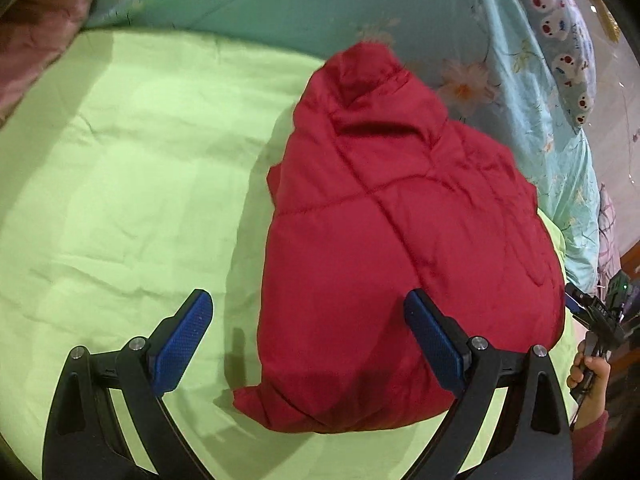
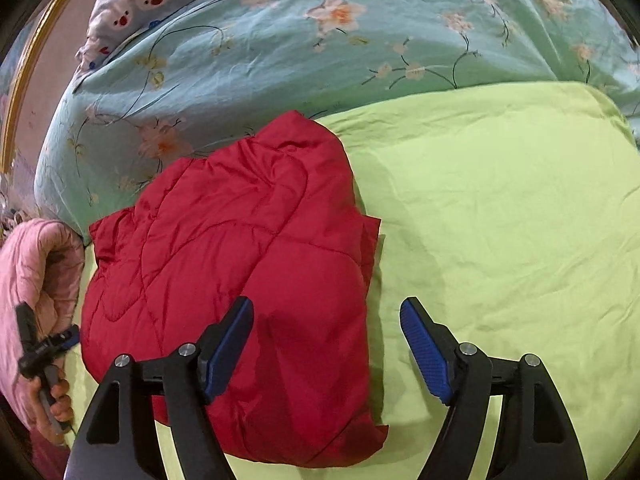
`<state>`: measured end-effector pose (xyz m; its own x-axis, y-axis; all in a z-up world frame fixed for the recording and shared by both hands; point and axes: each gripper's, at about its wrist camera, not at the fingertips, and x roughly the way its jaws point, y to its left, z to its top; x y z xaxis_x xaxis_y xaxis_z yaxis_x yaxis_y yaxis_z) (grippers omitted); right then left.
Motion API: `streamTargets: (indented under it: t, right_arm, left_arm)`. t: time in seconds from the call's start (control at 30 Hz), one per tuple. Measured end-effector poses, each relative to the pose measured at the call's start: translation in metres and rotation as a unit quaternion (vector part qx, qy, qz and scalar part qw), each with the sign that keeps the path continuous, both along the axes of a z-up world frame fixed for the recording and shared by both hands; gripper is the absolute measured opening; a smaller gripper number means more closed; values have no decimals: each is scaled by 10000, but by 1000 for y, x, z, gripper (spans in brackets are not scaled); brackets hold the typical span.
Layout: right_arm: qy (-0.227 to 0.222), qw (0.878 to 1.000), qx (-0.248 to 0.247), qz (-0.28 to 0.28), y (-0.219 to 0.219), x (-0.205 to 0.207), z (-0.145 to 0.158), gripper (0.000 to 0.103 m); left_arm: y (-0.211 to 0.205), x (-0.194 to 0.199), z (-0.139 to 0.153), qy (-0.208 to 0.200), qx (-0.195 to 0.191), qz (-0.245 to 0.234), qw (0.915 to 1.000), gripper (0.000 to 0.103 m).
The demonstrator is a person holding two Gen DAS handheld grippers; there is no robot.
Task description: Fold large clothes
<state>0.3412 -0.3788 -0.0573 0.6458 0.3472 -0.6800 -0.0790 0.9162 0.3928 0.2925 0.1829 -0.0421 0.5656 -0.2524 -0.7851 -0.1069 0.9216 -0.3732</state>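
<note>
A red quilted jacket (image 1: 400, 248) lies folded into a thick bundle on the light green sheet (image 1: 120, 184), its hood end toward the floral quilt. My left gripper (image 1: 308, 308) hovers open over the bundle's near left edge, pads apart and holding nothing. In the right wrist view the jacket (image 2: 240, 264) fills the left middle, and my right gripper (image 2: 327, 312) is open above its near right edge, its left finger over the red fabric and its right finger over the sheet (image 2: 500, 220). Each view catches the other gripper at the picture's edge, held by a hand (image 1: 592, 372).
A teal floral quilt (image 2: 280, 52) is bunched along the far side of the bed, with a cartoon-print pillow (image 1: 568, 52) behind it. Pink quilted cloth (image 2: 36, 264) sits by the hand at the left. Brownish-pink bedding (image 1: 40, 20) lies at the far left corner.
</note>
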Motion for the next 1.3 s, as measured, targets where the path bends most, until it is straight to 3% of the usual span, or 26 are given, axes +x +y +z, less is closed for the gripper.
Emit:
streamTargets:
  t: [0.17,0.3,0.47,0.63,0.73,0.8,0.97,1.13,1.2,1.3]
  right_arm:
    - [280,9974,639,184,-8,19,-20,83]
    - [472,9921,1145,181,-16,35,-39,89]
    - [707,9864,1469,224,-19,53,-55,99]
    - [904,9799,1746,347,-17,66,-64,101]
    - [995,9748,1944,456,-13,71,-67,98]
    - [1017,9717,2034,641,-5,73,-68,85]
    - [1070,9699,2046,769,10,74,-67,81]
    - [1040,9721,1951,782,15,71,-64,68]
    - [1000,9731,1910,818,19,68,-59,54]
    - [938,9748,1838,852,24,63,-50,43]
  left_arm:
    - [8,12,-16,74,-700,-131,9974,98]
    - [9,23,-24,125,-921,-174,9955,103]
    - [3,39,-37,269,-1346,-374,9898,103]
    - [-1,48,-46,341,-1802,-443,9820,103]
    - [-11,50,-45,282,-1862,-564,9805,103]
    - [-17,50,-42,196,-1704,-615,9833,103]
    - [-18,50,-41,94,-1664,-650,9839,97]
    - [-22,48,-33,-80,-1541,-697,9856,76]
    - [-24,47,-27,-154,-1479,-695,9864,67]
    - [-26,42,-17,-289,-1376,-709,9875,53]
